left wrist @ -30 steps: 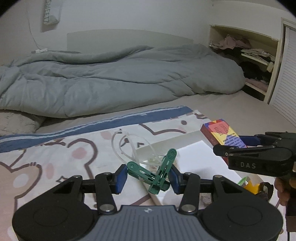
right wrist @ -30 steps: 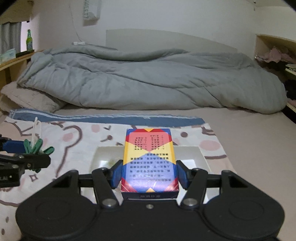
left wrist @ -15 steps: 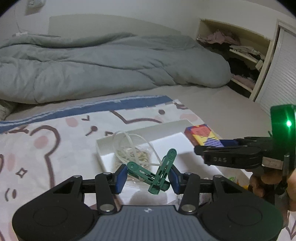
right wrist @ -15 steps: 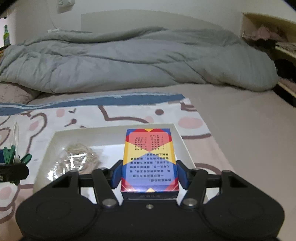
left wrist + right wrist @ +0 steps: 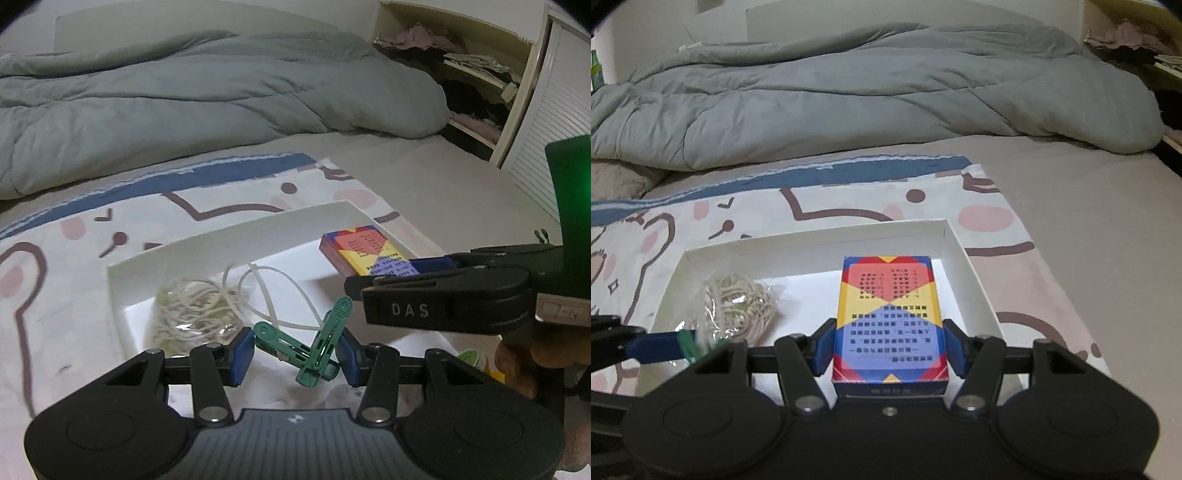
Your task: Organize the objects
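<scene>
My left gripper [image 5: 295, 354] is shut on green plastic clothes pegs [image 5: 314, 347], with a white cord loop [image 5: 266, 291] hanging from them over a shallow white box [image 5: 229, 236]. My right gripper [image 5: 889, 343] is shut on a colourful red, yellow and blue card box [image 5: 889, 314], held over the right half of the white box [image 5: 816, 240]. That card box [image 5: 365, 251] and the right gripper [image 5: 428, 273] also show at the right of the left wrist view. A clear bag of rubber bands [image 5: 742, 302] lies in the white box's left part.
The white box sits on a cartoon-print cloth [image 5: 997, 218] spread on a bed. A rumpled grey duvet [image 5: 868, 92] fills the back. An open shelf with clothes [image 5: 472, 70] and a louvred door [image 5: 546, 147] stand at the right. Small yellow and green items [image 5: 476, 362] lie near the hand.
Both grippers have come down and forward over the white box, which now looks larger. The card box hangs lower inside it, and the pegs with their cord hang above the rubber bands.
</scene>
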Action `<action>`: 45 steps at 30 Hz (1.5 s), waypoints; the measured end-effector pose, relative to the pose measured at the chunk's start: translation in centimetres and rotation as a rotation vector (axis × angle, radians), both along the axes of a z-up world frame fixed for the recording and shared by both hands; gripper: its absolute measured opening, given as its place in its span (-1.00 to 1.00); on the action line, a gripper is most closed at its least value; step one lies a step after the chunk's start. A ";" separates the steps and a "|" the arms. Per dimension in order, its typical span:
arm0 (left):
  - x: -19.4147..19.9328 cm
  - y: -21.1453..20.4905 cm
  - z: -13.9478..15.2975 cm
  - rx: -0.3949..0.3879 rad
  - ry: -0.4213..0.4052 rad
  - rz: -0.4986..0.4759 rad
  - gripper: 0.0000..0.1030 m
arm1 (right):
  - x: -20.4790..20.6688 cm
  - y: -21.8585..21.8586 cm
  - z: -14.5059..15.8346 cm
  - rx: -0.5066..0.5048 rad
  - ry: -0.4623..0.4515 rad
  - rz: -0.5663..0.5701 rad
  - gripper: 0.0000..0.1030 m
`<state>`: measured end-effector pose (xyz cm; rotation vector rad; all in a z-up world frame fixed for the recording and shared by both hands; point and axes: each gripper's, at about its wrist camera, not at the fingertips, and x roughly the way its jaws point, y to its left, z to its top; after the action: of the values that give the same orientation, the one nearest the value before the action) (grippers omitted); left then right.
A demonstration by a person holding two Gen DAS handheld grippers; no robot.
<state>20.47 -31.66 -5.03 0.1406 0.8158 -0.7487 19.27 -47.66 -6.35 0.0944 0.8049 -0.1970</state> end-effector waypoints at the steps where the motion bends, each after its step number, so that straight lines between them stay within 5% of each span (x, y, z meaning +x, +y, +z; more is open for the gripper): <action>1: 0.0 -0.3 -0.2 0.008 -0.002 -0.005 -0.05 | 0.0 -0.1 -0.2 -0.004 0.006 0.002 0.17; 5: 0.1 -1.4 -1.1 0.046 -0.010 -0.016 -0.03 | 0.0 -1.3 -0.7 0.021 0.018 -0.010 0.18; 10: 0.1 -2.0 -1.6 0.059 0.012 0.008 0.40 | -0.5 -2.5 -0.3 0.057 -0.003 -0.024 0.17; 25: -1.1 -0.4 1.2 0.088 -0.008 0.076 0.41 | -2.8 -2.4 2.0 0.085 -0.011 -0.032 0.19; 33: -2.4 3.0 5.8 0.074 -0.061 0.119 0.41 | -5.0 -0.3 5.2 0.070 -0.021 -0.015 0.19; 45: -7.9 9.8 12.9 0.060 -0.130 0.165 0.67 | -12.0 4.7 12.4 -0.026 -0.105 -0.071 0.77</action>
<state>12.61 -21.84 7.85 0.1722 0.7166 -0.5541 7.23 -42.96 6.06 0.1079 0.6953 -0.2674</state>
